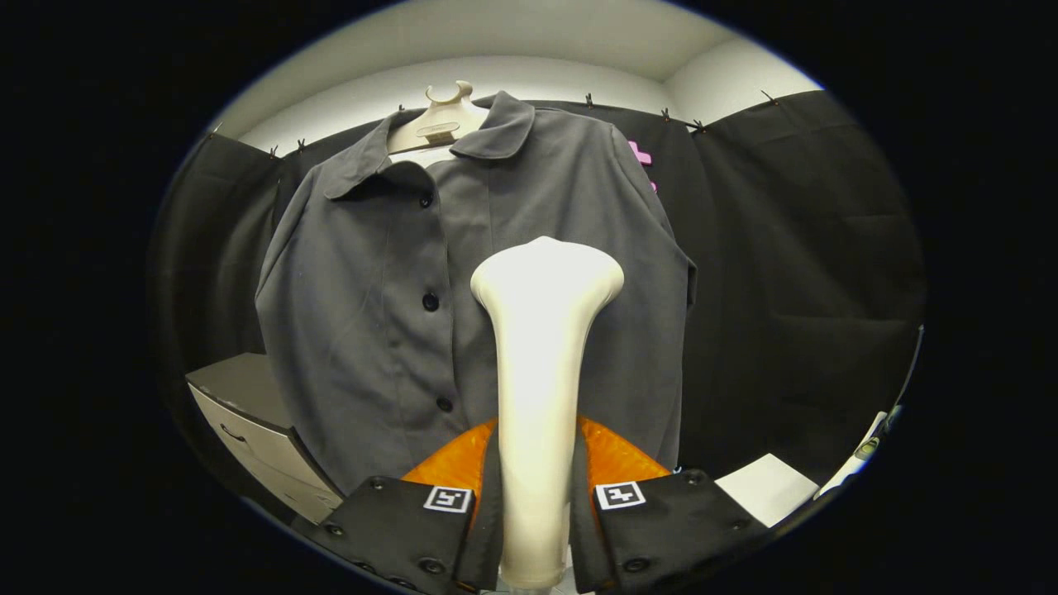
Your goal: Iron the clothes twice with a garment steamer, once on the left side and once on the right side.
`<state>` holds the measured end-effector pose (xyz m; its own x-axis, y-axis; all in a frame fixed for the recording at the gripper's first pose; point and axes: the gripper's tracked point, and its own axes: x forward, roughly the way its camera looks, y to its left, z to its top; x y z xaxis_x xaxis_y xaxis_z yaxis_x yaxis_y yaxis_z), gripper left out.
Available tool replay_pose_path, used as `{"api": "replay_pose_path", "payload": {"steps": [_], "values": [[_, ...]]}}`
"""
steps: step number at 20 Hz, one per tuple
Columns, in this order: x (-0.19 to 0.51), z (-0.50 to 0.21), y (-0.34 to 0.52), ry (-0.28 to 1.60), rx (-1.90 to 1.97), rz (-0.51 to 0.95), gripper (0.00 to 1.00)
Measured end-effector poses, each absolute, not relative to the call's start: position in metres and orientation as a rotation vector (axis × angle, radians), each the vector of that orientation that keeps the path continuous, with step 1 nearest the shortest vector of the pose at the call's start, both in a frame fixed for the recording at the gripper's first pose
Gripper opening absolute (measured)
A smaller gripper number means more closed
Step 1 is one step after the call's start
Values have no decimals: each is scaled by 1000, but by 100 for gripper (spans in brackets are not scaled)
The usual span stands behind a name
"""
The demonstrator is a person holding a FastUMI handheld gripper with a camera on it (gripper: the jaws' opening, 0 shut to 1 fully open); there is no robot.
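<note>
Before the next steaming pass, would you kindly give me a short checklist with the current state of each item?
1. Tongs shut on the steamer handle: ok, both fingers press its sides.
2. Steamer head pointing at the grey shirt: ok, it rises in front of the panel right of the buttons.
3. Head touching the fabric: cannot tell.
4. Shirt hanging straight on its hanger: ok, buttoned and flat.
5. Steam coming out: cannot tell.
6. Cabinet away from the path: ok, it stands beside the hem.

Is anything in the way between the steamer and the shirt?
Nothing visible is. The gripper is shut on the steamer, whose head points at the hanging shirt, right of the button row, with no object in between.
</note>
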<state>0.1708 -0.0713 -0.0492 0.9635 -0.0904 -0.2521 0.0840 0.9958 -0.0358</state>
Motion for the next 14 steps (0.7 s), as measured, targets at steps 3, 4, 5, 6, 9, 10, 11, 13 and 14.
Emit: {"api": "replay_pose_path", "payload": {"steps": [3, 4, 5, 6, 9, 10, 11, 13, 14], "values": [[169, -62, -70, 282, -12, -91, 41], [167, -68, -70, 291, -7, -92, 41], [162, -75, -71, 302, -1, -94, 41], [158, -81, -72, 310, 3, -96, 41], [147, -102, -77, 342, 5, -110, 41], [144, -108, -78, 351, 8, -114, 41], [141, -114, -80, 362, 12, -118, 41], [136, -125, -83, 380, 19, -126, 41], [133, -131, -84, 391, 22, -129, 41]]}}
